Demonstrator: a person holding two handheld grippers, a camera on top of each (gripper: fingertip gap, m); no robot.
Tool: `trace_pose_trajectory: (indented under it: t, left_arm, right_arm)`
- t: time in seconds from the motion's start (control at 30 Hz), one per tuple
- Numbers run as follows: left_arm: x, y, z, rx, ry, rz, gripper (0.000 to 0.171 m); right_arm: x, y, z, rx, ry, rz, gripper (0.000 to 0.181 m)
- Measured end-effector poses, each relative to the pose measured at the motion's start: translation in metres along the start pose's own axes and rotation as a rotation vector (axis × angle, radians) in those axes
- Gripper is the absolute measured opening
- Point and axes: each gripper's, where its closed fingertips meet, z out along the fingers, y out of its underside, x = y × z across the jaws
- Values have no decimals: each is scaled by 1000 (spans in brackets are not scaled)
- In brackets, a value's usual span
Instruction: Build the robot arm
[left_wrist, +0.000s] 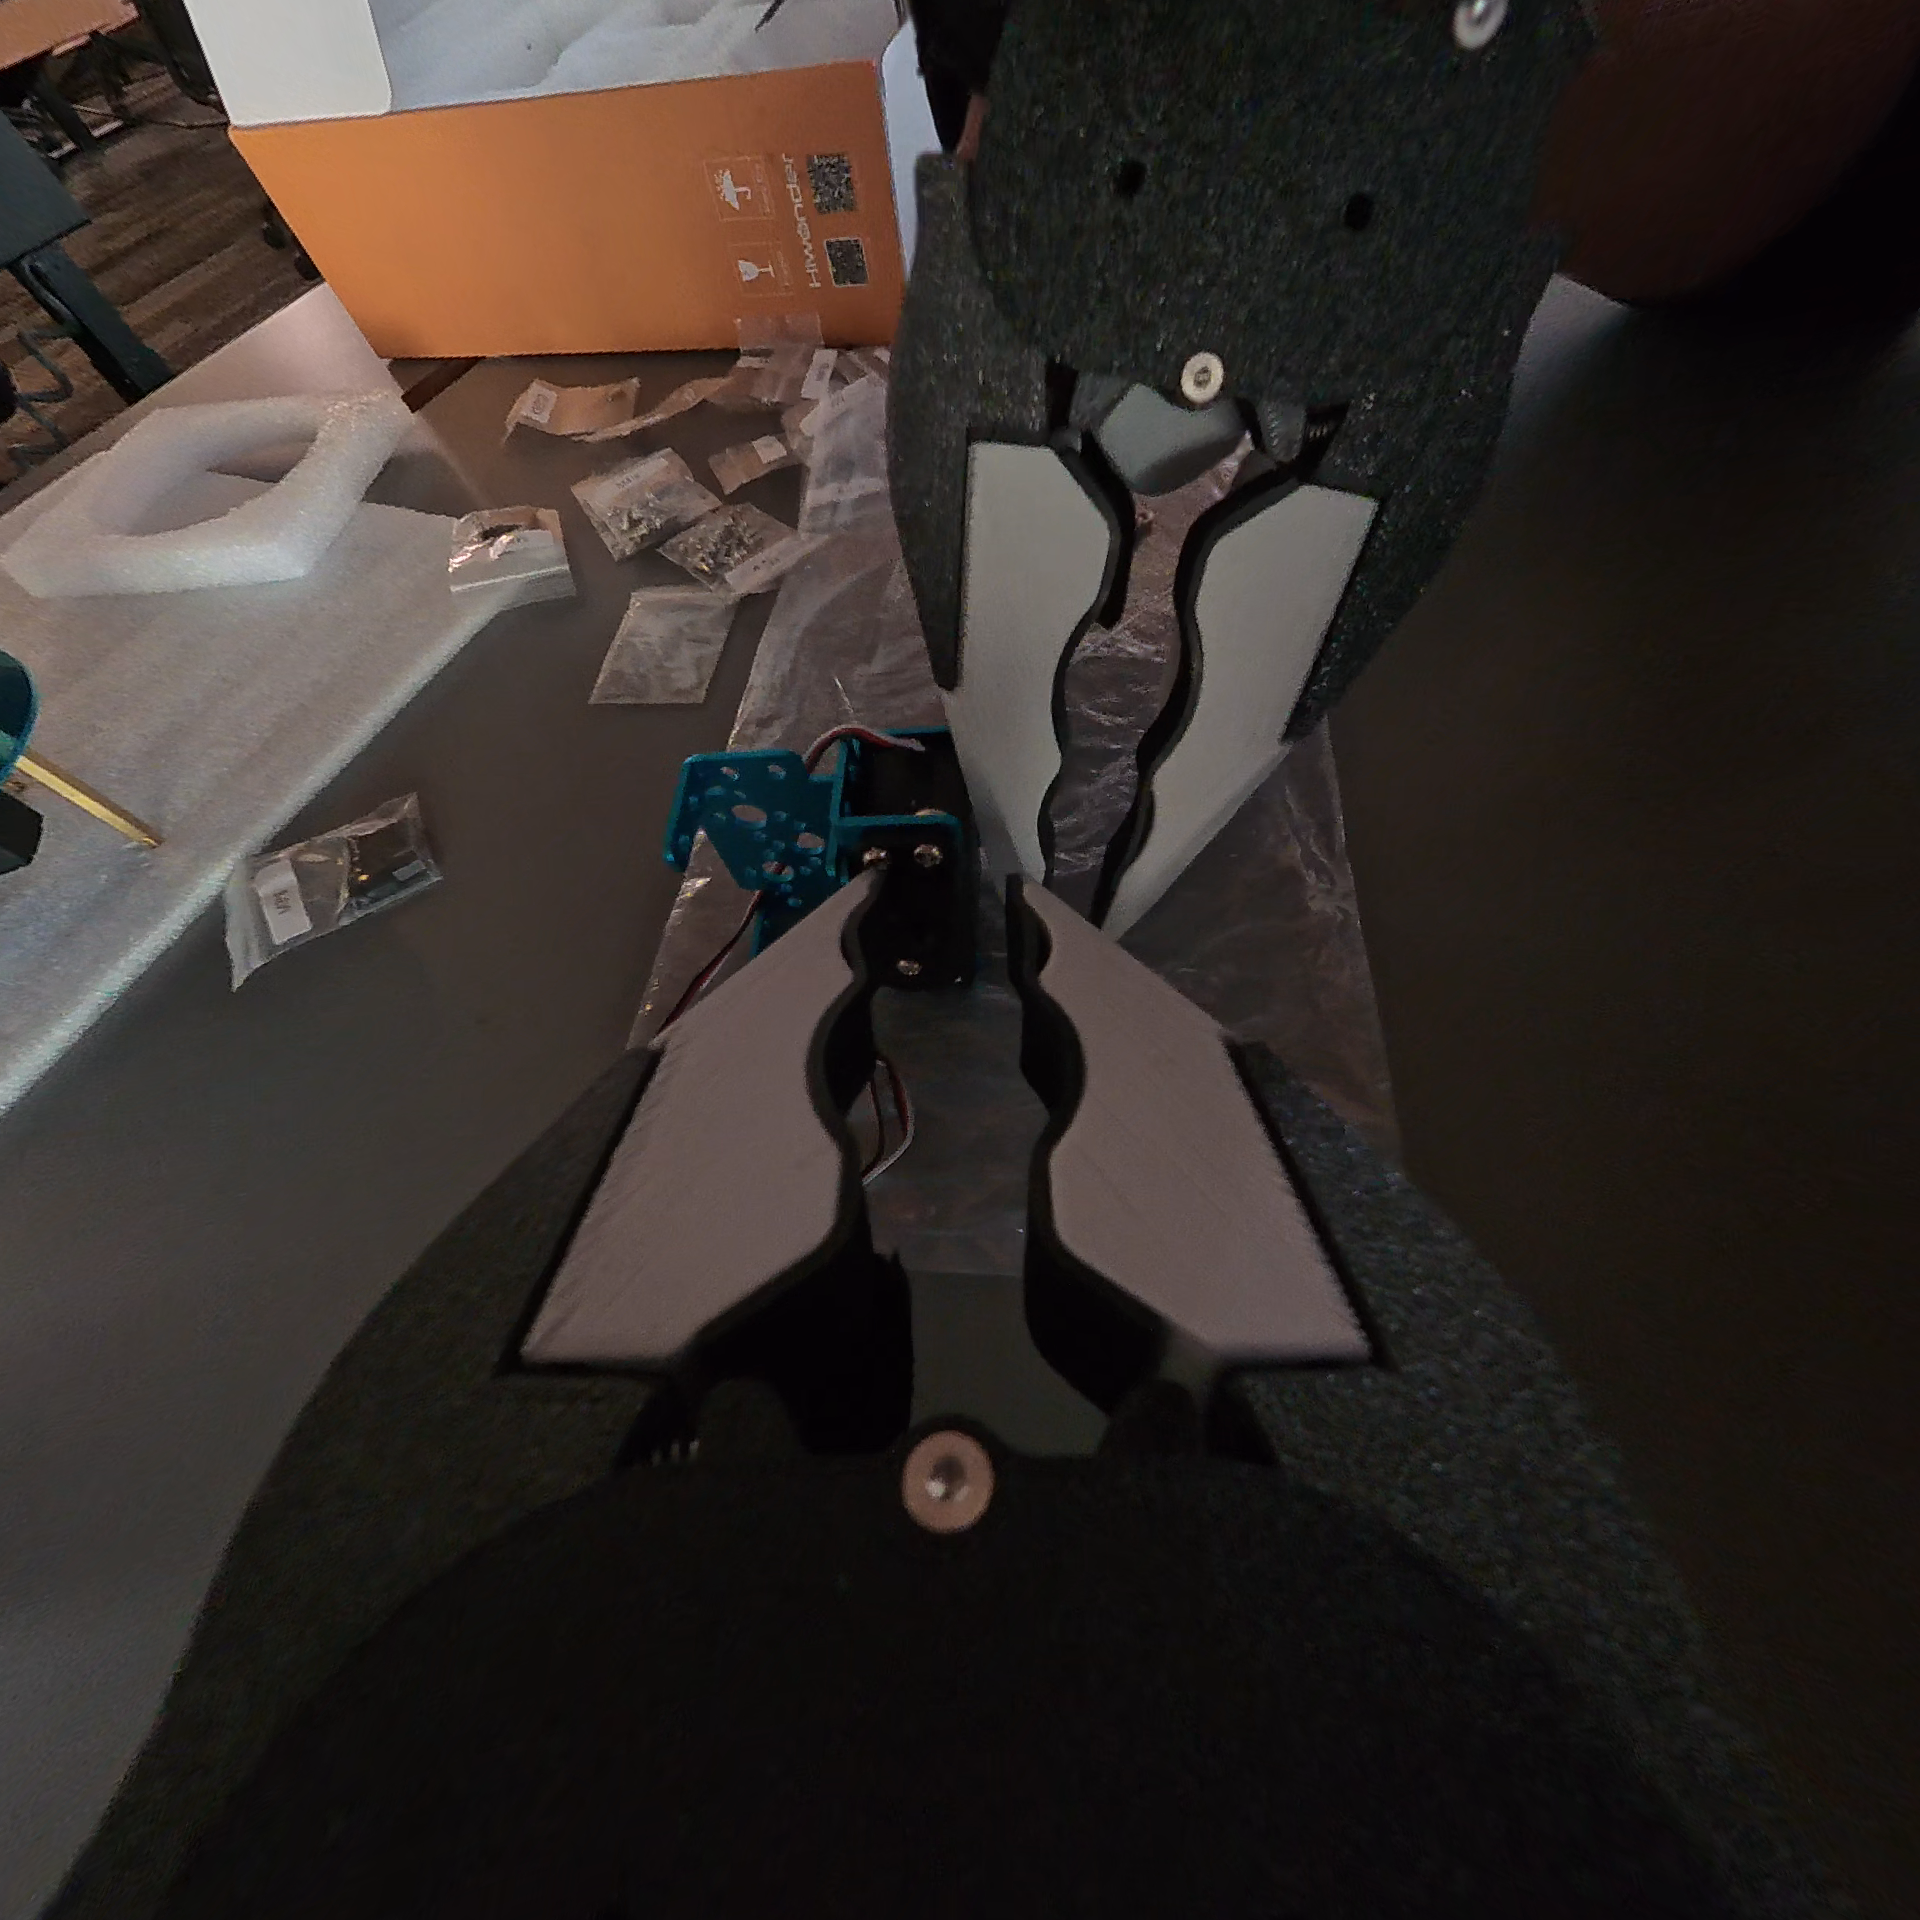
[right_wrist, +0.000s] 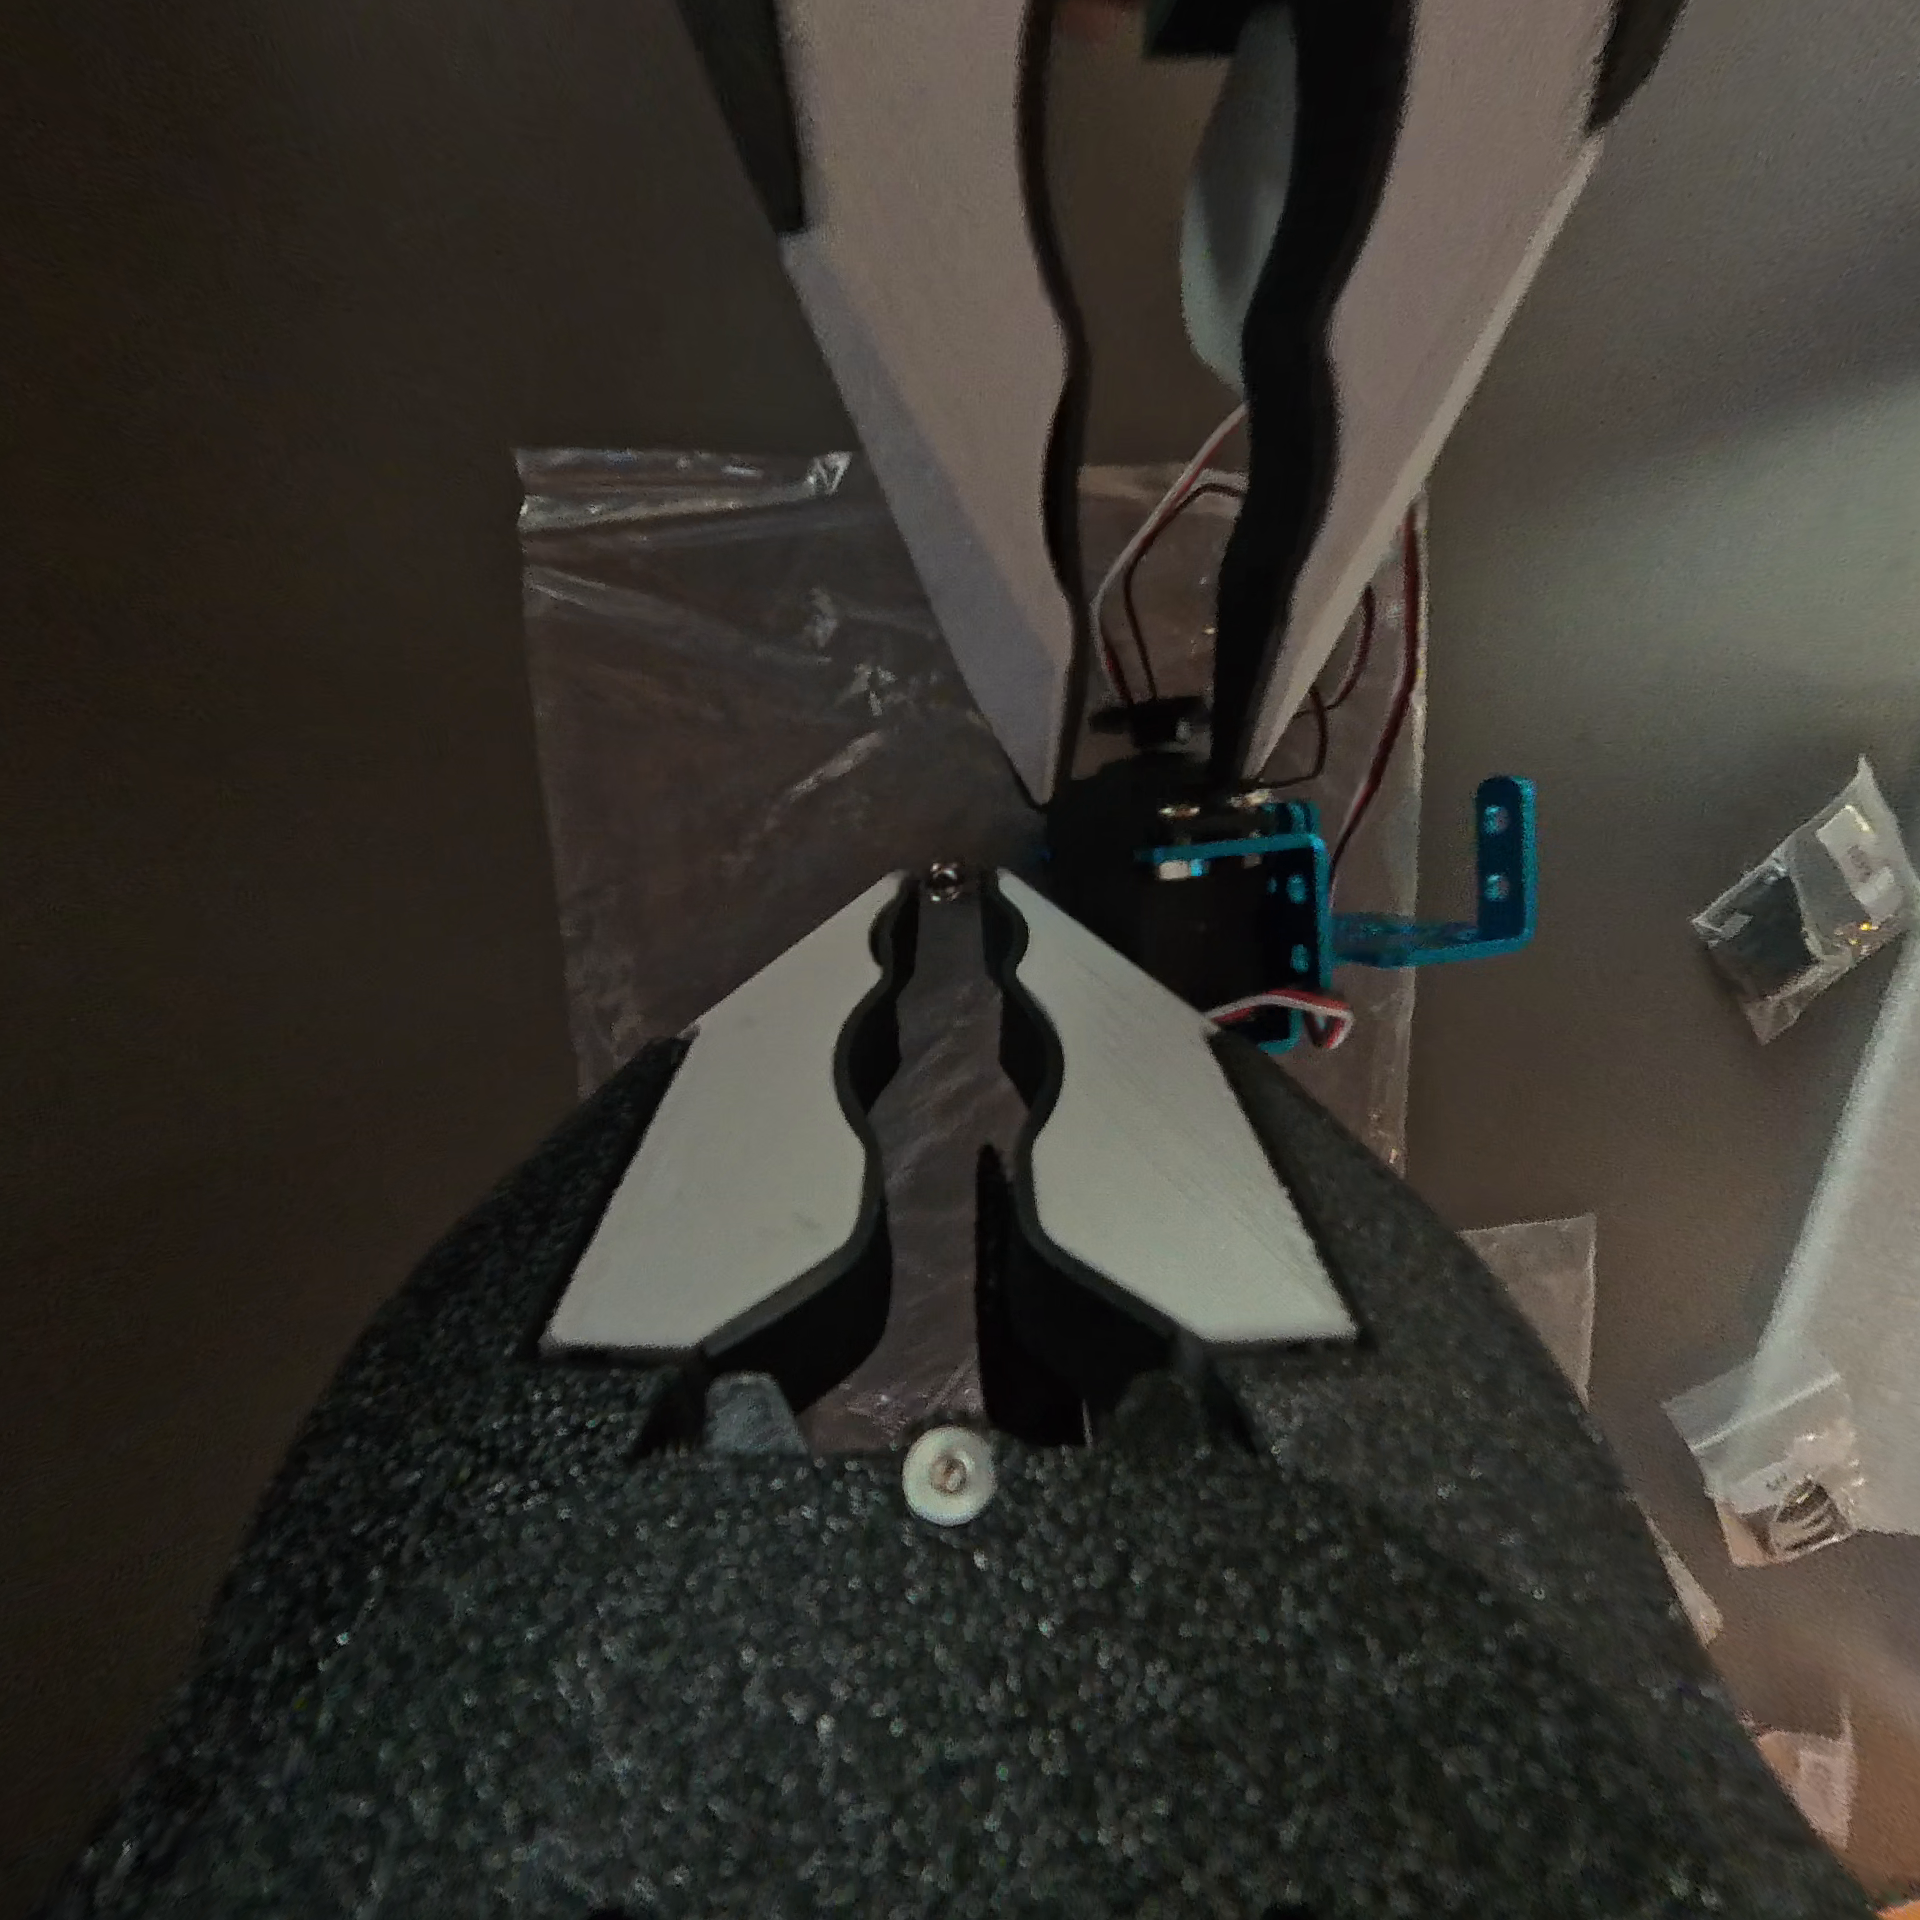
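A black servo (left_wrist: 920, 935) in a blue metal bracket (left_wrist: 748, 821) stands on a clear plastic bag (left_wrist: 1299, 831) on the dark table. My left gripper (left_wrist: 938, 888) straddles the servo body with its tips against its sides. In the right wrist view it comes in from the top (right_wrist: 1143, 784) over the servo (right_wrist: 1195, 935), the bracket (right_wrist: 1496, 862) and the red and white wires (right_wrist: 1392, 707). My right gripper (right_wrist: 948, 883) is nearly closed, with a small screw (right_wrist: 943, 881) between its tips, just left of the servo. It points down beside the servo in the left wrist view (left_wrist: 1070, 894).
An open orange cardboard box (left_wrist: 540, 208) stands at the back. A white foam frame (left_wrist: 208, 499) lies on a foam sheet (left_wrist: 156, 707) at left. Several small bags of hardware (left_wrist: 665, 520) lie scattered, one nearer (left_wrist: 332, 883); more bags (right_wrist: 1808, 914) lie right of the servo. Spacing between my two grippers at the tips: around 5 cm.
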Motion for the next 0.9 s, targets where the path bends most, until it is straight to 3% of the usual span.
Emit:
trace_pose_trajectory:
  t: [0.3, 0.53, 0.63, 0.77, 0.9]
  left_arm:
    - [-5, 1, -1, -8, -17, -3, 21]
    - [-5, 2, -1, -6, -18, -4, 21]
    - [-5, 1, 0, -6, -18, -4, 21]
    - [-5, 1, 0, -6, -20, 0, 21]
    - [-5, 1, 0, -4, -22, 3, 21]
  right_arm:
    - [-3, 1, 4, -5, -115, 117, 7]
    - [-4, 6, -6, -64, -61, 53, 6]
    - [4, -1, -23, -2, -32, 49, 6]
    - [29, -20, -57, 188, 39, 88, 6]
    - [44, -22, -55, 260, 82, 98, 6]
